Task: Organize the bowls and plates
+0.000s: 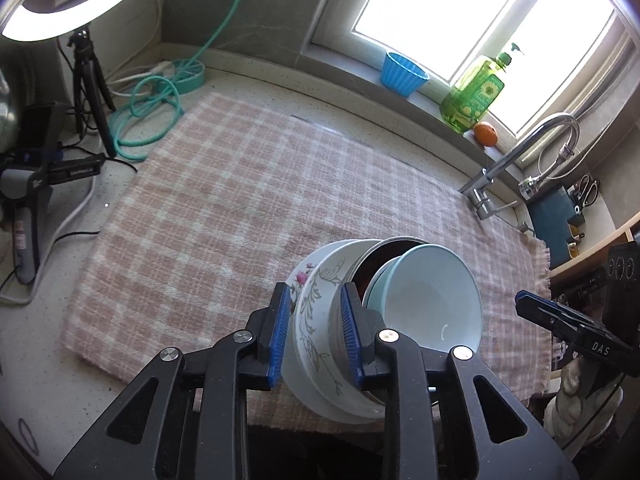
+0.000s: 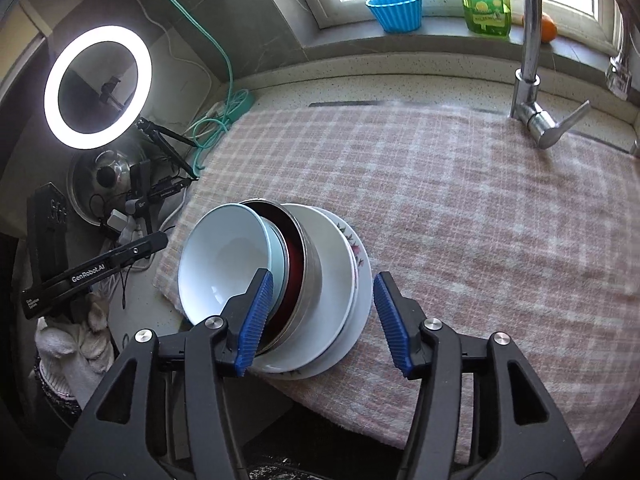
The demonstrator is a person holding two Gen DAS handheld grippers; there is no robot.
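A nested stack is tilted on its side above the checked cloth: a floral plate (image 1: 308, 300) (image 2: 362, 276), a white plate (image 2: 332, 280), a steel bowl (image 1: 384, 248) (image 2: 310, 272) and pale blue bowls (image 1: 432, 300) (image 2: 224, 260). My left gripper (image 1: 318, 332) is shut on the stack, its fingers clamping the plates and the steel bowl's wall. My right gripper (image 2: 320, 316) is open, its jaws straddling the stack's near edge; the left finger (image 2: 256, 316) lies against the blue bowl, the right finger stands apart from the plate rim.
The pink checked cloth (image 1: 224, 208) (image 2: 480, 220) covers the counter. A faucet (image 1: 520, 152) (image 2: 532, 60) stands at the right back. A blue cup (image 1: 402, 74), a green soap bottle (image 1: 476, 92) and an orange (image 1: 486, 134) sit on the windowsill. A ring light (image 2: 98, 88), tripod and cables are left.
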